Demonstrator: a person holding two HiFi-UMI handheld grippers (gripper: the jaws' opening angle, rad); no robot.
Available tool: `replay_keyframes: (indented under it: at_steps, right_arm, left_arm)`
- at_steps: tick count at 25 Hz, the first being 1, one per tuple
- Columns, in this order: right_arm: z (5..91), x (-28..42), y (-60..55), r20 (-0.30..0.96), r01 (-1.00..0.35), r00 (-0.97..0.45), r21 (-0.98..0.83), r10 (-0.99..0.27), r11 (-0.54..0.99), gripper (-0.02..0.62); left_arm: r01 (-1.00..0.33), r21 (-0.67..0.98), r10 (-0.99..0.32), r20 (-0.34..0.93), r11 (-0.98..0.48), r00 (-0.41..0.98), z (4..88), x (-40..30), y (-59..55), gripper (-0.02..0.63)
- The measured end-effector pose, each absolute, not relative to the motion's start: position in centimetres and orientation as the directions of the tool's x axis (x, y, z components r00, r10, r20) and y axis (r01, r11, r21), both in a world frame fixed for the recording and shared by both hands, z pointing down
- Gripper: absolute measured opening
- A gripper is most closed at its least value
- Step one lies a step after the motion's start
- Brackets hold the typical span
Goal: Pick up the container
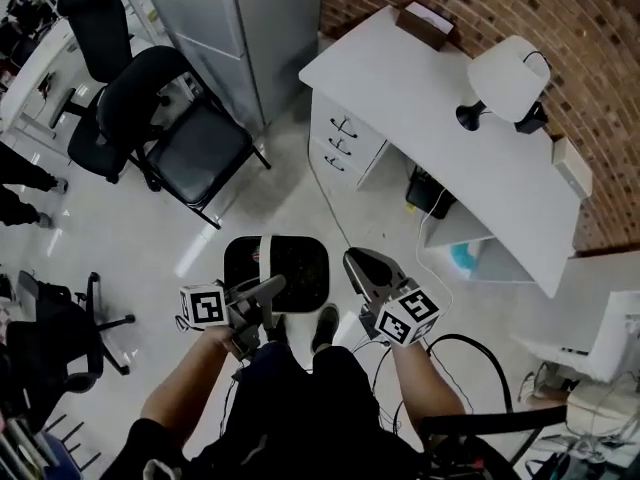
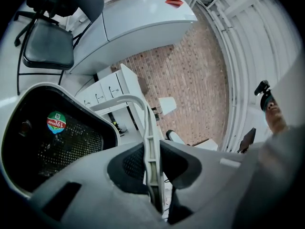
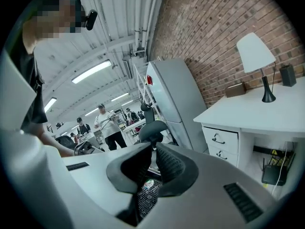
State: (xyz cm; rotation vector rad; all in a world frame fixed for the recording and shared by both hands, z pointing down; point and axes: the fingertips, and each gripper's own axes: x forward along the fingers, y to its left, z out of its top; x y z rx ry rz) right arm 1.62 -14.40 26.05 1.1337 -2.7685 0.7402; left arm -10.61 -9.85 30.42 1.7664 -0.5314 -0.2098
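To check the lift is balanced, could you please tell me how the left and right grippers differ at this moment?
The tongs of the left gripper are clamped on the white handle of the container; those of the right gripper stand a slit apart, with nothing visibly between them. In the head view the left gripper shows over the container, the right gripper beside its right edge. Both carry a marker cube.

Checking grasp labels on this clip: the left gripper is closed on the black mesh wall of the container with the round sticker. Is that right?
Not quite. The left gripper is closed on the white handle of the container, not on its black mesh wall. The left gripper view shows the handle pinched between the pads. The container does carry the round sticker.
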Motion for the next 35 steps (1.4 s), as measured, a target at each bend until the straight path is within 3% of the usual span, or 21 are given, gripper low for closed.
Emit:
replay_keyframes:
  at_steps: [11, 22, 35]
  right_arm:
    - [17.8, -1.2, -13.8, 0.181, -0.661, -0.742, -0.358, -0.646, 0.659, 0.023]
    - [9.9, -0.6, -12.8, 0.138, -0.728, -0.680, -0.249, -0.720, 0.639, 0.014]
    - [8.1, -1.4, -12.9, 0.144, -0.757, -0.644, -0.263, -0.752, 0.598, 0.009]
  left_arm:
    - [-0.186, 0.959, -0.516, 0.052, -0.213, 0.855, 21.6, -12.4, -8.4, 0.063]
    - [-0.167, 0.943, -0.490, 0.006, -0.287, 0.872, 15.8, -14.1, -6.9, 0.063]
    - [-0.130, 0.948, -0.445, -0.013, -0.289, 0.896, 13.7, -15.2, -6.3, 0.063]
